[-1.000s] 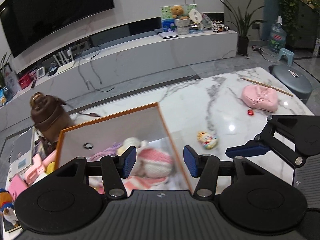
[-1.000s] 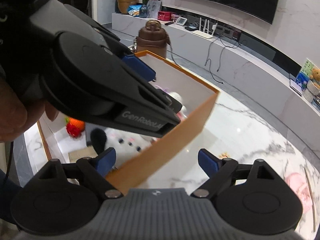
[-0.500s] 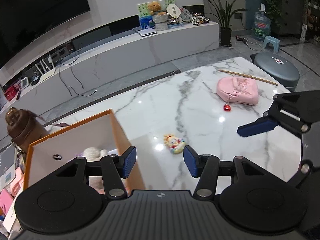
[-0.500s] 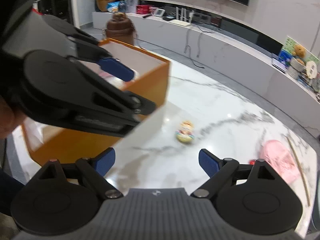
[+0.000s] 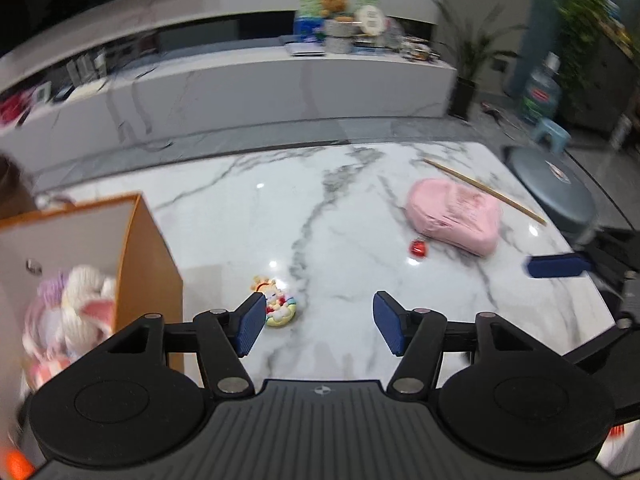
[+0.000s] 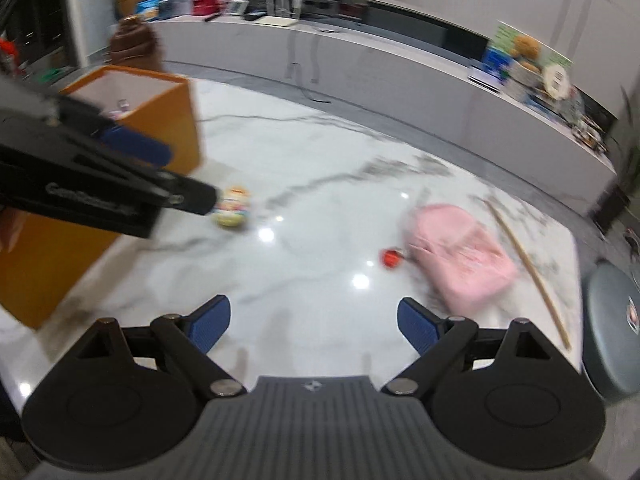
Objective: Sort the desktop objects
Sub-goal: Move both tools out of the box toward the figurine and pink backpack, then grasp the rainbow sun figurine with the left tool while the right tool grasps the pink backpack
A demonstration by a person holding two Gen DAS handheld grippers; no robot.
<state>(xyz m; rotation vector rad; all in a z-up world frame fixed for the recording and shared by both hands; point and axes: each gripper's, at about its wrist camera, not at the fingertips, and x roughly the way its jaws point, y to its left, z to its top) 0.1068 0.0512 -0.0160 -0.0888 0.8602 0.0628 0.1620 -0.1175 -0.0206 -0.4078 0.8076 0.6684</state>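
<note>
An orange box (image 5: 154, 256) with plush toys (image 5: 86, 300) inside stands at the table's left; it also shows in the right wrist view (image 6: 168, 120). A small colourful toy figure (image 5: 278, 308) lies on the marble just ahead of my open, empty left gripper (image 5: 319, 330), near its left fingertip; it also shows in the right wrist view (image 6: 234, 210). A pink pouch (image 5: 456, 218) with a red charm (image 5: 418, 248) lies at the right, also in the right wrist view (image 6: 464, 256). My right gripper (image 6: 314, 328) is open and empty above the marble.
A thin wooden stick (image 5: 484, 190) lies beyond the pouch near the table's right edge. A grey round stool (image 5: 554, 190) stands past that edge. A brown bottle (image 6: 134, 44) stands behind the box. A low white TV cabinet (image 5: 256, 88) runs along the back.
Both grippers have swung right, away from the orange box and towards the open marble. The toy figure and pink pouch now sit nearer the middle of both views. Jaws stay open.
</note>
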